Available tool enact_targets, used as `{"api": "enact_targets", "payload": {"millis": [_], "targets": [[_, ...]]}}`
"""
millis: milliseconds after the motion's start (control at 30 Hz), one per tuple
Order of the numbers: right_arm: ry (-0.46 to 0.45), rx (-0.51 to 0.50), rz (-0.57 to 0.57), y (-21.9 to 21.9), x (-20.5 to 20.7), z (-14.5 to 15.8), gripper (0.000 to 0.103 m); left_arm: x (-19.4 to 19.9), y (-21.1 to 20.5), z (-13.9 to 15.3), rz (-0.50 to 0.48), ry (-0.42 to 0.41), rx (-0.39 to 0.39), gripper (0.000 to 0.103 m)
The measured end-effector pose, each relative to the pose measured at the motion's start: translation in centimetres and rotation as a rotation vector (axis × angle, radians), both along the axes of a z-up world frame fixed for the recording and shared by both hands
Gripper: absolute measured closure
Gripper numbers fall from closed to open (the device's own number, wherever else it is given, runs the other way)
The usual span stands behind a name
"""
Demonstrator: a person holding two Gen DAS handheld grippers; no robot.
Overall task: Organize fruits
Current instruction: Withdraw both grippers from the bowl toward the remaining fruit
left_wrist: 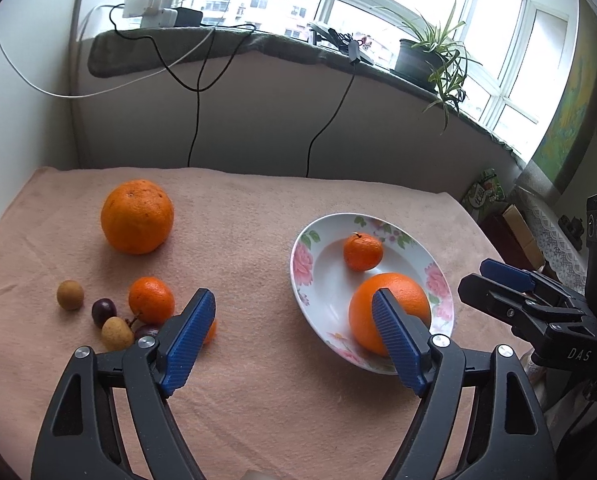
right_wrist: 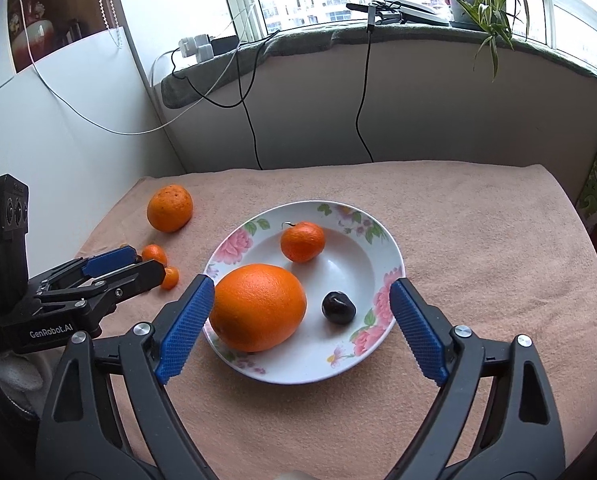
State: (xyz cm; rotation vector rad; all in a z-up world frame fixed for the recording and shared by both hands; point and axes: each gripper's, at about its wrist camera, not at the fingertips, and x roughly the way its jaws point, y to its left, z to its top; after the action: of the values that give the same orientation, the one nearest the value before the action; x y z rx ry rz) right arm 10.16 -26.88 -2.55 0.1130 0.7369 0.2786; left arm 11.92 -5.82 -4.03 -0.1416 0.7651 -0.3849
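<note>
The right gripper point(right_wrist: 300, 312) hangs over the near side of the plate point(right_wrist: 382, 240), its blue pads point(right_wrist: 186, 328) spread wide and touching nothing; the big orange point(right_wrist: 258, 307) and a dark plum point(right_wrist: 338, 307) show between them, lying in the plate. The left gripper point(left_wrist: 294, 334) is likewise released and empty, over bare pink cloth point(left_wrist: 258, 400) between the plate and the loose fruit.

The plate is white with pink roses on the rim, oval as seen, its long axis running from near-left to far-right in the right wrist view. The big orange in it is smooth, bright and slightly oval, its long axis lying roughly crosswise, against the near-left rim. The plum is glossy and near black, just right of it. Farther in sits a mandarin point(right_wrist: 302, 241), its short stem pointing up and to the left.

Left of the plate, on the cloth, lies a cluster: a mandarin point(left_wrist: 151, 300), a dark grape point(left_wrist: 104, 312), two tan longans point(left_wrist: 70, 295) point(left_wrist: 117, 334). Beyond them a second large orange point(left_wrist: 137, 217), speckled and rougher, stands alone.

Farther back, cables hang from the sill point(left_wrist: 258, 46), where a potted plant point(left_wrist: 426, 56) stands.
</note>
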Motion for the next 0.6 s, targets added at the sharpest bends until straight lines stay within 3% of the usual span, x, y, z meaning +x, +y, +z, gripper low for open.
{"api": "enact_targets", "payload": {"millis": [600], "targets": [[0.01,-0.006,0.092,5.1,3.4,1.9,0.011,0.8,4.7,0.3,0.076,-0.018,0.018,0.022]]}}
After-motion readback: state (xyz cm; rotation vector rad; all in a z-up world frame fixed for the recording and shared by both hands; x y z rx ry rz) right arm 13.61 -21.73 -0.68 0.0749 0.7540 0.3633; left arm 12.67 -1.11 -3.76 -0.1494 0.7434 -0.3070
